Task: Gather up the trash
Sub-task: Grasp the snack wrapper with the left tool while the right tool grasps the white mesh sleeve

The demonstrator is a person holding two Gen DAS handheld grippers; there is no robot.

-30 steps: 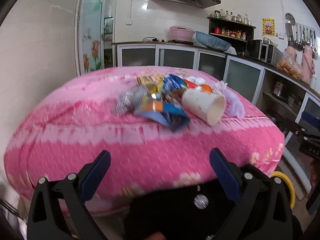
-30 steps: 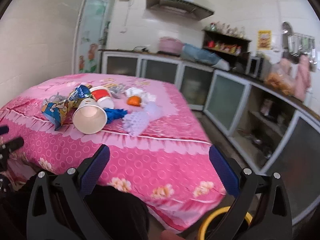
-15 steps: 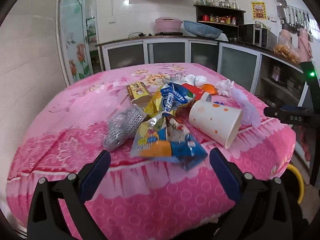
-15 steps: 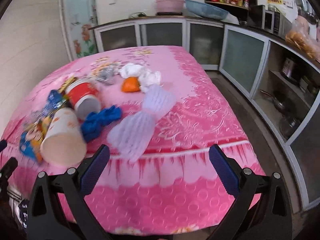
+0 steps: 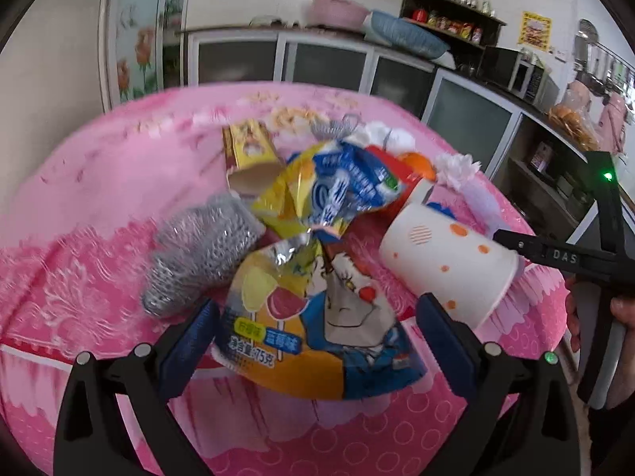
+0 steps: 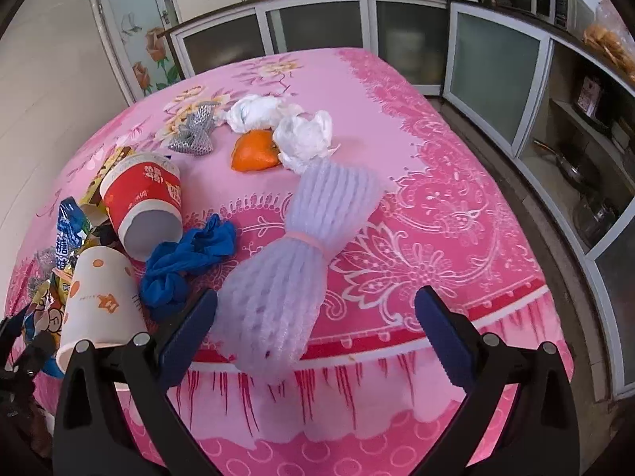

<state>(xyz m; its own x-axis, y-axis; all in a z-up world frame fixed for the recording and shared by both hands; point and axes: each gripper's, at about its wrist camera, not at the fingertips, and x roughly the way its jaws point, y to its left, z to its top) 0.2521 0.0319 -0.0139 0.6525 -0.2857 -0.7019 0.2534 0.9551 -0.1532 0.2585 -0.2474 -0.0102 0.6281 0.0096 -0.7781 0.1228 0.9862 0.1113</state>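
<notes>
Pink floral-clothed table, snack wrappers, paper cups, foam netting, possibly orange peel

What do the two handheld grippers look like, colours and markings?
Both the left gripper and right gripper have black angular frames with silver bolts and dark blue fingers. Seen from the left wrist camera, the right one bears white "DAS" lettering and green indicator lights.

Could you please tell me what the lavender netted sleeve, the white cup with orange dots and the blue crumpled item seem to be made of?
The lavender netted sleeve looks like soft foam mesh: open holes, ribbed surface, cinched by a band. The white cup with orange dots seems matte paper, with a rolled rim and thin wall. The blue crumpled item looks like thin rubbery or plastic film, perhaps a glove; its limp folds leave that open.
</notes>
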